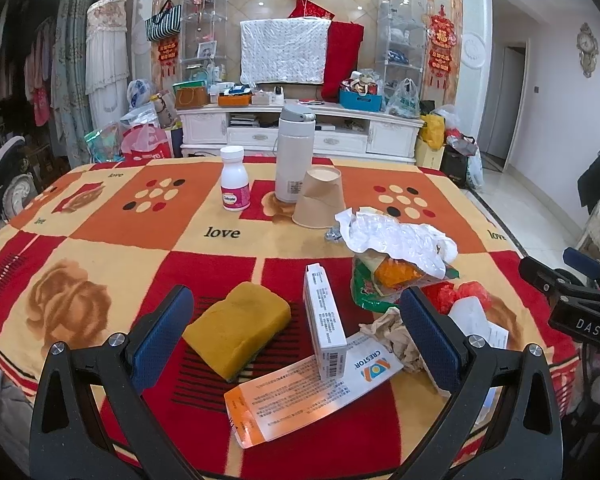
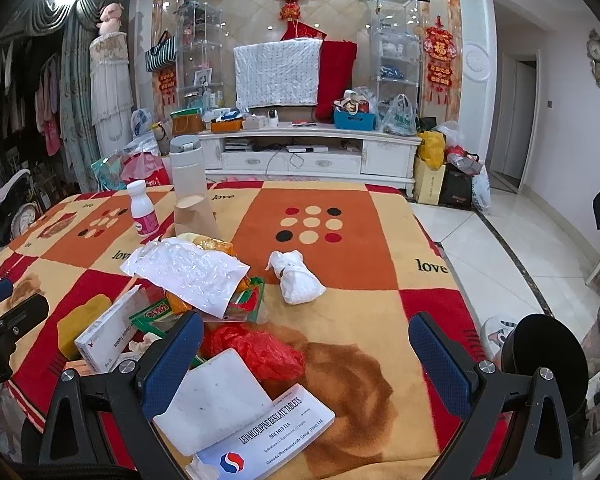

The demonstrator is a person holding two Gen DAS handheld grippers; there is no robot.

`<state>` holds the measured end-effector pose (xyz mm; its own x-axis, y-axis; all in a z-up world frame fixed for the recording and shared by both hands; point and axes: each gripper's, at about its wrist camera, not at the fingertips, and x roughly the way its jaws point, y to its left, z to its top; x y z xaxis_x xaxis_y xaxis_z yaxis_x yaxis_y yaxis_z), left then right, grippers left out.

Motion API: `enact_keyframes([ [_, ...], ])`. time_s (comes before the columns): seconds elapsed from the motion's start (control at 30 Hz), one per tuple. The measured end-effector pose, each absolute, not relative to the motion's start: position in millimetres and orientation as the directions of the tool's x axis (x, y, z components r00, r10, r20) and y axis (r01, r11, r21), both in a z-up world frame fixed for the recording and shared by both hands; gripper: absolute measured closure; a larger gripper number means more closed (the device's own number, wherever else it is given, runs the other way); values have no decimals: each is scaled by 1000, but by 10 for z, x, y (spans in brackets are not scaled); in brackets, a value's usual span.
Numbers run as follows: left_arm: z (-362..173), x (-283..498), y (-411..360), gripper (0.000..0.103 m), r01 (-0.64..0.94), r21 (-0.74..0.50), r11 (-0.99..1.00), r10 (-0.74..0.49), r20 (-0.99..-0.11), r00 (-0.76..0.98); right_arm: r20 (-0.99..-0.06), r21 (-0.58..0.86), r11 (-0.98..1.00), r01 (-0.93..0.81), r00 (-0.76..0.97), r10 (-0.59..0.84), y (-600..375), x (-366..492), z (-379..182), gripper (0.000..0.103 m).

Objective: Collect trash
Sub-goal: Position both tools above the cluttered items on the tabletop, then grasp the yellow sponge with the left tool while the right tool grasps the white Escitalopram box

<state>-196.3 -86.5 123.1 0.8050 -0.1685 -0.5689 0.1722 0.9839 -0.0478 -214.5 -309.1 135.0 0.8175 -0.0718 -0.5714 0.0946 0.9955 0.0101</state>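
Left wrist view: the left gripper (image 1: 296, 324) hangs wide open and empty over the near edge of the counter (image 1: 112, 216), which wears a red, orange and cream "love" blanket. Between its blue pads lie a mustard-yellow sponge block (image 1: 238, 330), a white upright medicine carton (image 1: 325, 322) standing on a flattened orange-and-white Crestor box (image 1: 300, 396), and a crumpled beige tissue (image 1: 392, 334). The carton looks top-heavy; a closing pad could tip it, and the flat box may slide on the pile rather than lift.

The right gripper (image 2: 306, 364) is likewise spread wide with nothing held. Under it sit a white flat card (image 2: 216, 400) over a white tablet box printed in blue (image 2: 268, 436) at the near edge, and a thin red plastic bag (image 2: 260, 348) just beyond. I judge the bag flimsy enough to snag or drag neighbours.

Further in, a crinkled white blister wrapper (image 2: 192, 276) covers a green-and-orange snack packet (image 2: 244, 300); a knotted white tissue wad (image 2: 298, 280) lies apart toward the middle.

Toward the far edge stand an inverted brown paper cup (image 1: 320, 200), a white-and-grey flask (image 1: 294, 152) touching it, and a white pill bottle with pink label (image 1: 235, 180). Reaching the cup risks toppling the flask, and the bottle could be mistaken for rubbish.
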Motion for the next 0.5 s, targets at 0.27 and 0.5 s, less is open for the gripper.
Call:
enact_keyframes([
  [0.27,1193,-1926,-906,0,174,-46,984,-168,-581,796,-572,24,995,95,818,-64,-3101,-2141,1328,1],
  [0.5,1165,-1922,-924,0,177,-45,983,-169,-586,792,-567,66,993,100,823,-46,-3160,-2153,1300,1],
])
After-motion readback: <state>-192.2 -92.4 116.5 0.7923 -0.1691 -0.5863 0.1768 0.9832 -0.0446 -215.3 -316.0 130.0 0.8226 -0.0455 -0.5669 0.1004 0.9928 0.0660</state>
